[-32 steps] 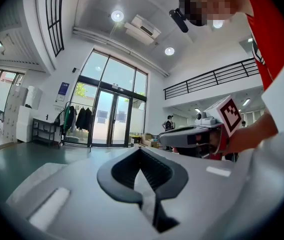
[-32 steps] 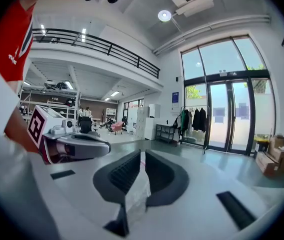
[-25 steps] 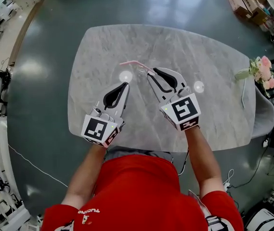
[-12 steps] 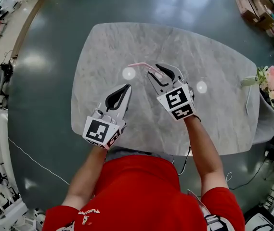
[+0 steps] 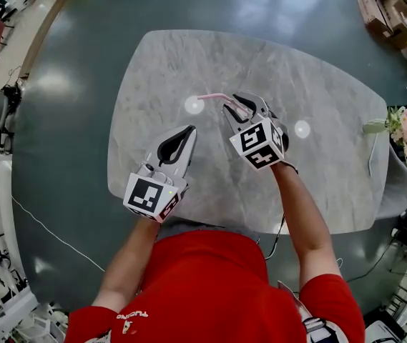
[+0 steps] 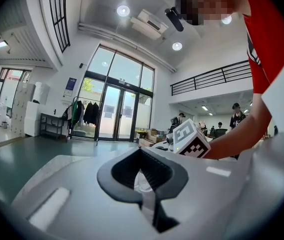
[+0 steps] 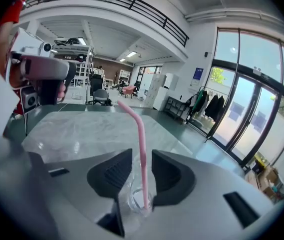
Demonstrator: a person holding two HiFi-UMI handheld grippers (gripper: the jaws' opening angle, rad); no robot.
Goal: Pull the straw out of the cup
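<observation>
Because the fingers of the right gripper [image 7: 141, 160] have just been opening, they stand apart around the clear cup [image 7: 133, 200], with the pink straw [image 7: 140, 134] upright between them, unpulled. To their left, the left gripper [image 5: 188, 130] has its fingers closed, likely ready for the straw.

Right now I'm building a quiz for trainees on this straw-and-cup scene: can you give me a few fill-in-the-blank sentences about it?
The straw in the clear cup is ___.
The gripper with the cup between its jaws is the person's ___ one.
The left gripper has its jaws ___.
Missing words: pink; right; shut.
That first gripper's jaws have just been opening.
</observation>
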